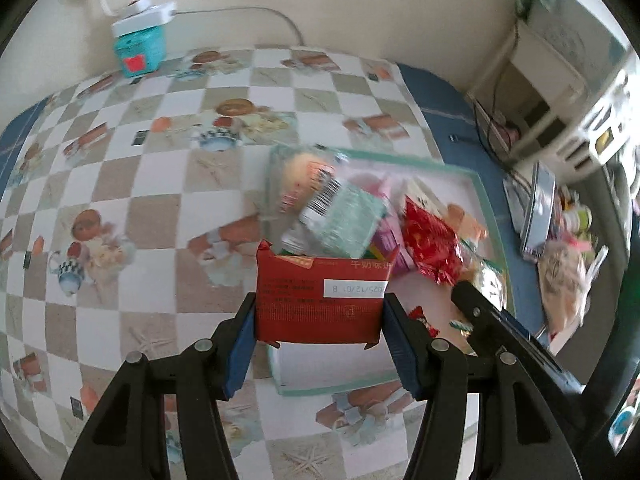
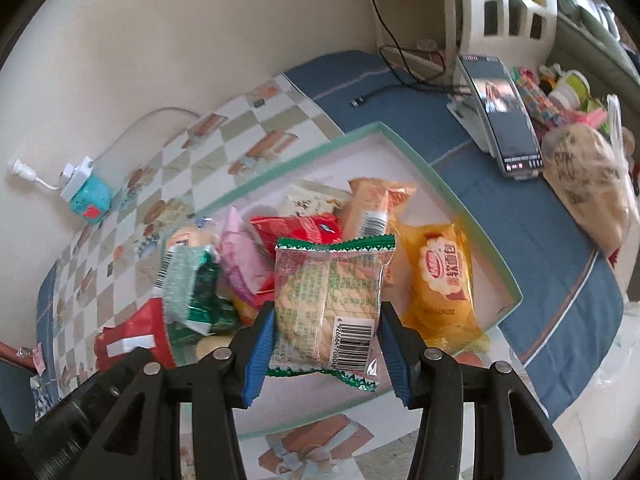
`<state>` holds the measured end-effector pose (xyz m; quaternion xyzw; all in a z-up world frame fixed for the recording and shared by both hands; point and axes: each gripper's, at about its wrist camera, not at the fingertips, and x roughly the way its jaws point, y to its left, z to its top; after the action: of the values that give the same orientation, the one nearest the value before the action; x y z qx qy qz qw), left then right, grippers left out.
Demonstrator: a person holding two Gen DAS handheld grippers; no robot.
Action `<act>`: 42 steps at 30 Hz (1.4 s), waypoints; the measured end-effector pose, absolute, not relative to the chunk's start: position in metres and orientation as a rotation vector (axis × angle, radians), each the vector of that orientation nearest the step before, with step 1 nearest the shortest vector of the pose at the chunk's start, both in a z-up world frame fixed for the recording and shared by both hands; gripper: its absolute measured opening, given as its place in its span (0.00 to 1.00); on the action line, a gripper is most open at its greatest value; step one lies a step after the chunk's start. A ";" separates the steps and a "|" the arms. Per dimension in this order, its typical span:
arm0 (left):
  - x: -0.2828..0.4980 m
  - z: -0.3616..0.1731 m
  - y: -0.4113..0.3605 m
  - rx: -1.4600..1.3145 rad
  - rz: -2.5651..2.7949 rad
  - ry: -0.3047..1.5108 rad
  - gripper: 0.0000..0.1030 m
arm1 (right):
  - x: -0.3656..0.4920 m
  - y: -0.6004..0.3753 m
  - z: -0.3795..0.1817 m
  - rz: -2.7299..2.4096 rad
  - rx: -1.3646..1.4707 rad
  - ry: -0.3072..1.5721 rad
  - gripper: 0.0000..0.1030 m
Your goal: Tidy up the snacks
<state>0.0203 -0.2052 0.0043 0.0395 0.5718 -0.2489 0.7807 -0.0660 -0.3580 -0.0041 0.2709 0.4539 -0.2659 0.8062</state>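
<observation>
The left hand-held gripper (image 1: 320,316) is clenched on a red snack packet (image 1: 320,300): its blue pads (image 1: 240,356) press on the packet's two side edges, and the packet stands up between the fingers with its white date label turned to the camera. It hangs above the near corner of a shallow green-rimmed tray (image 1: 486,200), which rests on a checkered cloth (image 1: 120,200) covering the surface. Just beyond the red packet, inside the tray, lies a heap of other snacks, among them a pale green barcoded pack (image 1: 344,216) and a shiny red wrapper (image 1: 430,240). The right hand-held gripper (image 2: 326,336) grasps a clear biscuit packet with green zigzag edges (image 2: 328,304), again pinched by the sides between blue pads (image 2: 258,344), barcode towards the lens. That packet is held over the tray's near edge (image 2: 460,204), in front of the pile, with a yellow bread packet (image 2: 440,276) lying just to its right in the tray and an orange pack (image 2: 380,200) further back. In the right wrist view the left gripper's red packet shows at the lower left, beside the tray. A phone on a stand (image 2: 508,120) sits well apart on the blue cloth.
</observation>
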 end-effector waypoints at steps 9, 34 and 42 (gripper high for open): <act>0.021 -0.007 -0.200 0.103 -0.510 1.272 0.68 | -0.063 -0.359 -0.017 -0.552 0.596 1.009 0.61; 0.017 0.001 -0.065 0.171 -0.096 1.202 0.95 | -0.058 -0.259 -0.001 -0.449 0.314 1.013 1.00; 0.000 -0.001 -0.047 0.154 -0.105 1.214 0.95 | -0.068 -0.244 0.000 -0.447 0.278 1.019 1.00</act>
<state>0.0003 -0.0471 -0.0011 0.0722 0.5696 -0.0494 0.8172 -0.0685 -0.2438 0.0001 0.1317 0.4822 -0.2113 0.8399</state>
